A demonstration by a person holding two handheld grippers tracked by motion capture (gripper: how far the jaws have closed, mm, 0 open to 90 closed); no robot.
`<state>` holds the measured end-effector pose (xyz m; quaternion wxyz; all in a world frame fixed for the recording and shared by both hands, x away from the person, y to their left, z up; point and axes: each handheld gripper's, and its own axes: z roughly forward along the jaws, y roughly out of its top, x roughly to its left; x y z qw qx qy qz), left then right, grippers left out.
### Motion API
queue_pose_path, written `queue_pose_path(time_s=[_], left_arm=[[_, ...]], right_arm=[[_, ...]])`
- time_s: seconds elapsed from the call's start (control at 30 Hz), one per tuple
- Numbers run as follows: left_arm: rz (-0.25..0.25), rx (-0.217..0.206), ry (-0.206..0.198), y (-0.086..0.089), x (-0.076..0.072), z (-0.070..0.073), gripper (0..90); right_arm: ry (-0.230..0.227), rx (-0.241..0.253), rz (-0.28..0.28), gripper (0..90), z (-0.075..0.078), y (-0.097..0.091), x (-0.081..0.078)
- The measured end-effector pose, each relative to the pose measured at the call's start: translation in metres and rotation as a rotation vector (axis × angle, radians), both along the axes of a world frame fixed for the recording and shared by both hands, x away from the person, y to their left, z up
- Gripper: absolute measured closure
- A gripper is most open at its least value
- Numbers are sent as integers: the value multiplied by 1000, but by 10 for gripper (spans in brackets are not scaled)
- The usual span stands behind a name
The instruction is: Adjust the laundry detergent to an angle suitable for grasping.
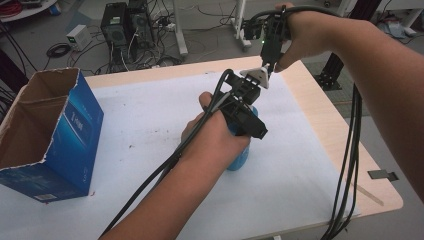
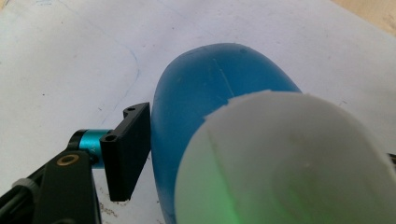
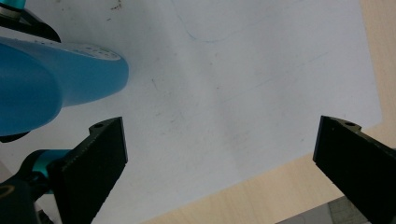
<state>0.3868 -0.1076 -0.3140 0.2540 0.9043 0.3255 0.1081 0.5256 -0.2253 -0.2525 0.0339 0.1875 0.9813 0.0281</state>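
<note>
While the left gripper (image 2: 154, 154) pinches the blue bottle (image 2: 210, 88), the right gripper (image 3: 219, 158) hangs spread.

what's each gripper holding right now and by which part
The left gripper is shut on the blue bottle, clamped across its body just below the white cap. The right gripper is open and holds nothing.

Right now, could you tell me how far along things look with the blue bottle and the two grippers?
Done: the left gripper is shut on the blue bottle over the white sheet. In hand: the right gripper hangs open above it. Left: I can't tell; its white cap is on, and the torn cardboard box stands open at the left.
</note>
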Motion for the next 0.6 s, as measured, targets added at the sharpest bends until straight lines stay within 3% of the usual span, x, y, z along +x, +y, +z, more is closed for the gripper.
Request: queue_pose_path(time_s=[0.13, 0.2, 0.6], left_arm=[[7, -6, -1, 0, -1, -1, 294], [-4, -16, 0, -1, -2, -1, 358], [12, 6, -9, -2, -5, -1, 375]], right_arm=[[1, 1, -2, 20, -1, -1, 1], [3, 1, -3, 20, -1, -1, 1], [4, 3, -7, 20, -2, 1, 1]])
